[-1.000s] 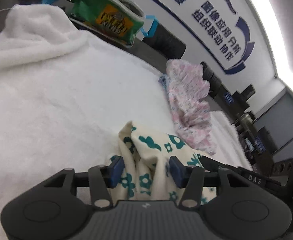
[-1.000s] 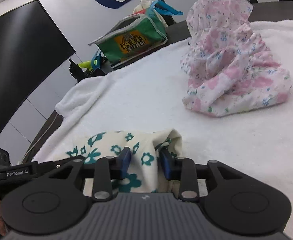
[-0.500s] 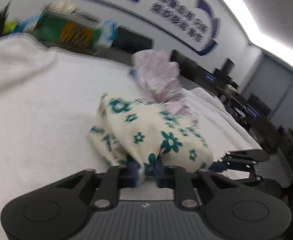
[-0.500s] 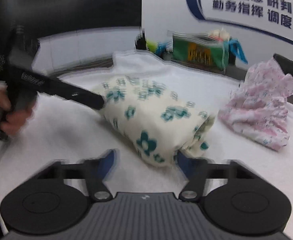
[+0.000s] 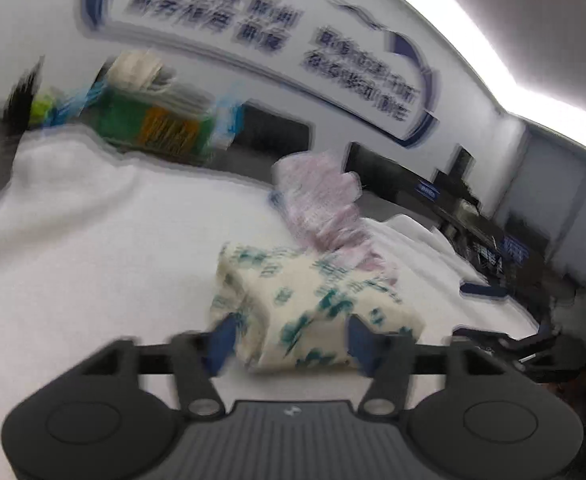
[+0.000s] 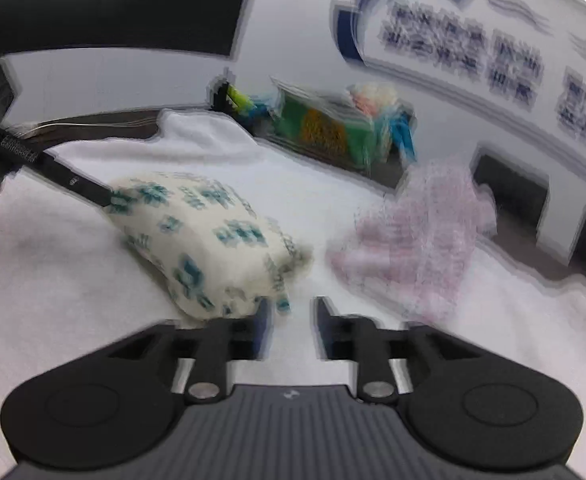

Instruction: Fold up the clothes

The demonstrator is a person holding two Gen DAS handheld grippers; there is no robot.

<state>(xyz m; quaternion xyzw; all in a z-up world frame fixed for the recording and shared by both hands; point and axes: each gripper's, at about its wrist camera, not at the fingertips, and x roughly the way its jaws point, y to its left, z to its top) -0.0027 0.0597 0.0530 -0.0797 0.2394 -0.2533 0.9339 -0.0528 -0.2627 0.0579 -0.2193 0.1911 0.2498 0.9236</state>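
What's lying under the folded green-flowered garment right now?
The folded floral garment rests on the white towel covering the table. Anything beneath the bundle itself is hidden.

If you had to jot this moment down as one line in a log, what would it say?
phase: fold done, release | left gripper: jaws open around cream floral bundle | right gripper: jaws open, empty | pink garment: crumpled, unfolded

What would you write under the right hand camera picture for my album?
Open right gripper beside a folded cream garment with teal flowers on a white towel, pink floral garment waiting behind.
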